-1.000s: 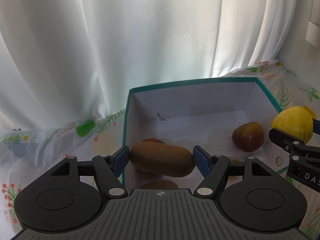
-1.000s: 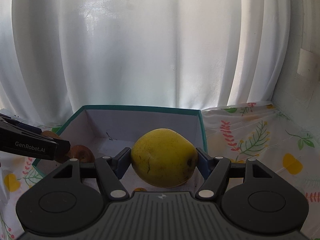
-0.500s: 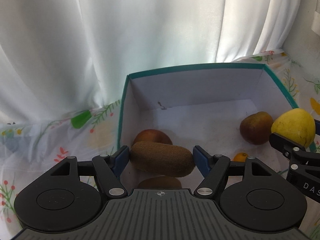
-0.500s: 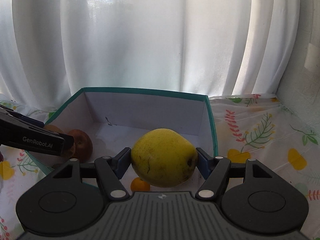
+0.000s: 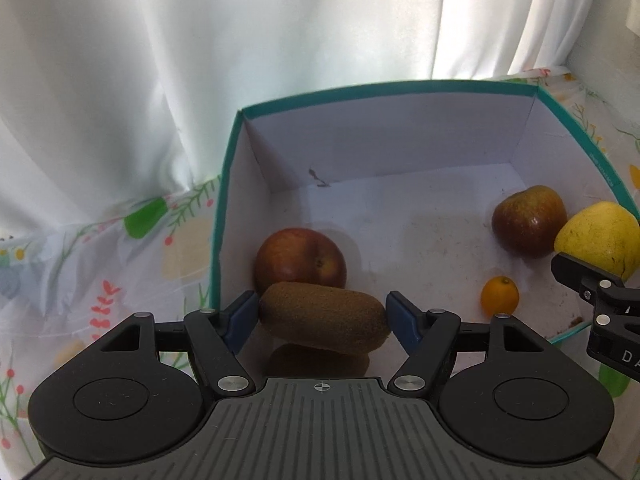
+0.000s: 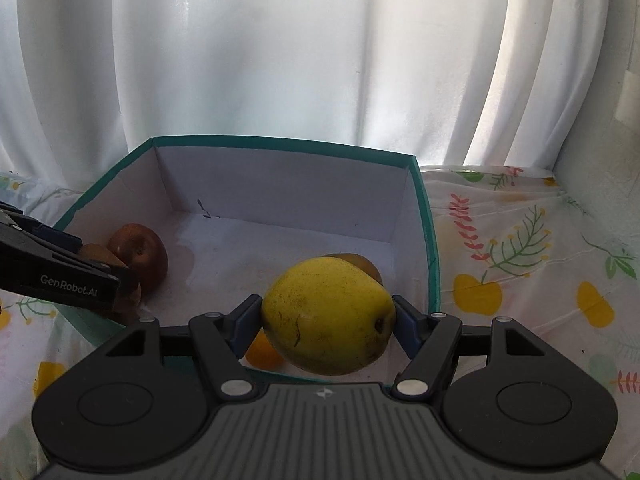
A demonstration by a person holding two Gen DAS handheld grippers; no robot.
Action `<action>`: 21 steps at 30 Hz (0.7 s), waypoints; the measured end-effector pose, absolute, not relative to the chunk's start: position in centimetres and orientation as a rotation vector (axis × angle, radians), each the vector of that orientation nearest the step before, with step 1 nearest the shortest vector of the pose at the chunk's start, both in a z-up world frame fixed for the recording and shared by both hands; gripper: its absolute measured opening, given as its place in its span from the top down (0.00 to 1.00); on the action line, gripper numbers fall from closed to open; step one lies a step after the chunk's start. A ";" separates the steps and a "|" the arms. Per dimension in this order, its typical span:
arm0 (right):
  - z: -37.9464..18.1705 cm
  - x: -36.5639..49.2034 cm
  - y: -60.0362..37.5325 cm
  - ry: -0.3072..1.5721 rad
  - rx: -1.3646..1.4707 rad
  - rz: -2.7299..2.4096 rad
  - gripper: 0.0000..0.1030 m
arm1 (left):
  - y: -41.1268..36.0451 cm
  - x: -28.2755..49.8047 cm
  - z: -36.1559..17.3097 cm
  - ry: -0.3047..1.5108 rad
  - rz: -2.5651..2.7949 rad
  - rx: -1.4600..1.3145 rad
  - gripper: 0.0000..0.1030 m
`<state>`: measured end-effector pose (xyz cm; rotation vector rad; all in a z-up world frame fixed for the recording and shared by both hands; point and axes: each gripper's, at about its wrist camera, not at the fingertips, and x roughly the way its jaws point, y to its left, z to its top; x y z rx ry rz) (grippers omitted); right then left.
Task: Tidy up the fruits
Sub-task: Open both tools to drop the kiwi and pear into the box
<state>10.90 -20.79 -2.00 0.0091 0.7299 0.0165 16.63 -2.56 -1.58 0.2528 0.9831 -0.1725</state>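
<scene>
Teal-rimmed white box (image 5: 400, 92), floral tablecloth (image 6: 520, 248), yellow apple (image 6: 328, 316)

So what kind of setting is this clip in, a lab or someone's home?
Most likely a home, at a table by a window: a white curtain glows with daylight, a floral tablecloth covers the surface, and fruit is going into a teal-edged cardboard box.

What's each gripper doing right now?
Left gripper: closed on the kiwi.
Right gripper: closed on the yellow apple.
</scene>
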 end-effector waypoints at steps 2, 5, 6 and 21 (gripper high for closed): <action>-2.1 10.9 -20.7 0.728 -0.001 0.014 0.33 | -2.7 16.5 -1.8 0.973 -0.175 0.269 0.27; -2.0 11.0 -20.7 0.728 -0.011 0.014 0.33 | -2.7 16.6 -1.8 0.975 -0.180 0.269 0.27; -1.9 11.0 -20.6 0.728 -0.013 0.015 0.33 | -2.7 16.7 -1.7 0.976 -0.185 0.264 0.27; -1.3 10.9 -20.6 0.712 -0.038 0.003 0.23 | -2.7 16.3 -1.5 0.983 -0.244 0.259 0.12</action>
